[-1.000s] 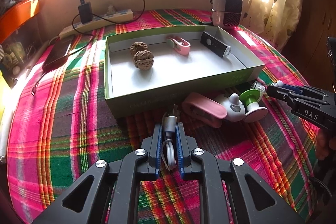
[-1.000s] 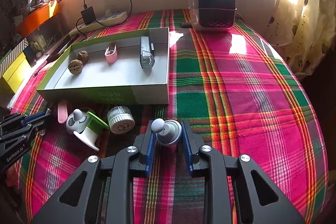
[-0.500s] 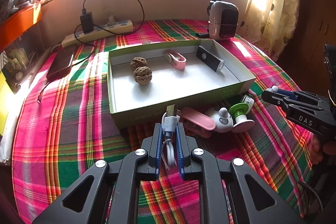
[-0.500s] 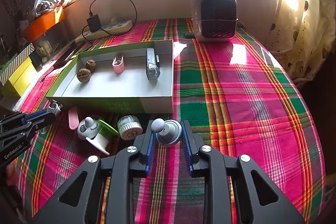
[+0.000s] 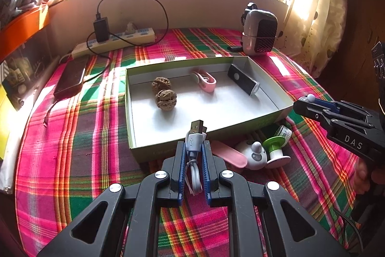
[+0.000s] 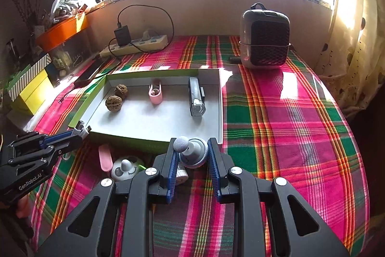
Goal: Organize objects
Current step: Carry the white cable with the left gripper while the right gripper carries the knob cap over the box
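A shallow green-edged box (image 5: 168,147) (image 6: 216,98) lies on the plaid cloth. Inside it are two walnuts (image 5: 166,99) (image 6: 113,102), a pink clip (image 5: 207,82) (image 6: 155,95) and a black flashlight (image 5: 243,82) (image 6: 196,98). My left gripper (image 5: 193,148) is shut on a white USB cable (image 5: 195,136), whose plug points over the box's near wall. My right gripper (image 6: 191,151) is shut on a small grey knobbed piece (image 6: 192,152), held just in front of the box. On the cloth before the box lie a pink clip (image 5: 231,155), a white panda toy (image 5: 252,155) and a green-and-white spool (image 5: 274,147).
A grey portable heater (image 6: 264,40) stands at the back right. A power strip with a black charger (image 5: 115,40) and a phone (image 5: 71,77) lie at the back left. Orange and yellow boxes (image 6: 33,88) sit left of the table. A curtain (image 6: 356,45) hangs to the right.
Both grippers have risen and drawn back a little with their loads, so the box looks farther away. Nothing was let go or picked up.
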Demonstrator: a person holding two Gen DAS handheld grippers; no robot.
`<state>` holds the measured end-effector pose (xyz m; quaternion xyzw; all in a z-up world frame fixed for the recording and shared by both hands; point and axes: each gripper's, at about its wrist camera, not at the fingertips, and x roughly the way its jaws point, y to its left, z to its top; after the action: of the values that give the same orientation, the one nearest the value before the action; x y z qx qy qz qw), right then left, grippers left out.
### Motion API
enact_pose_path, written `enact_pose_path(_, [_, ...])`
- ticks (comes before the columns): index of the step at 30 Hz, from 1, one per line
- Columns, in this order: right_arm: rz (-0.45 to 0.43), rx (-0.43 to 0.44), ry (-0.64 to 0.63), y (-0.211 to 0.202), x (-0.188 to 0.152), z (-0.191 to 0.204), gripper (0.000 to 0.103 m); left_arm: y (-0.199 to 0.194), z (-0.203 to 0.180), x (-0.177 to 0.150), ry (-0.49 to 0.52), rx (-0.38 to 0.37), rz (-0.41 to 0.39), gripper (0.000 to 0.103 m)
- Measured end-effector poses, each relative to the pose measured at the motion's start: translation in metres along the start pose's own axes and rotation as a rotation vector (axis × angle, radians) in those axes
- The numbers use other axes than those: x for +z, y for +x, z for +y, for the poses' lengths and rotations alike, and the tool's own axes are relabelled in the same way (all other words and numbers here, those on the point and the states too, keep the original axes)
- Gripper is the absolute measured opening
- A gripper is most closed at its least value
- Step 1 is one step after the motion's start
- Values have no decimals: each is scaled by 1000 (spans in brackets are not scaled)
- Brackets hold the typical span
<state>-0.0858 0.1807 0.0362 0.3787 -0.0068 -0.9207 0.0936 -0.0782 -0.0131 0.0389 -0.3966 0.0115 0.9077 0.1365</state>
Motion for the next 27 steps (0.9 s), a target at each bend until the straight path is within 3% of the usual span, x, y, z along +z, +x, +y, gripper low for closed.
enact_pose_path(14, [6,67,-35,23,36,22,25,16,7,18,-30,-5,11,11])
enact_pose_path(27, [63,117,-110,76,76,50,25,35,15,32,-62,-10,28,11])
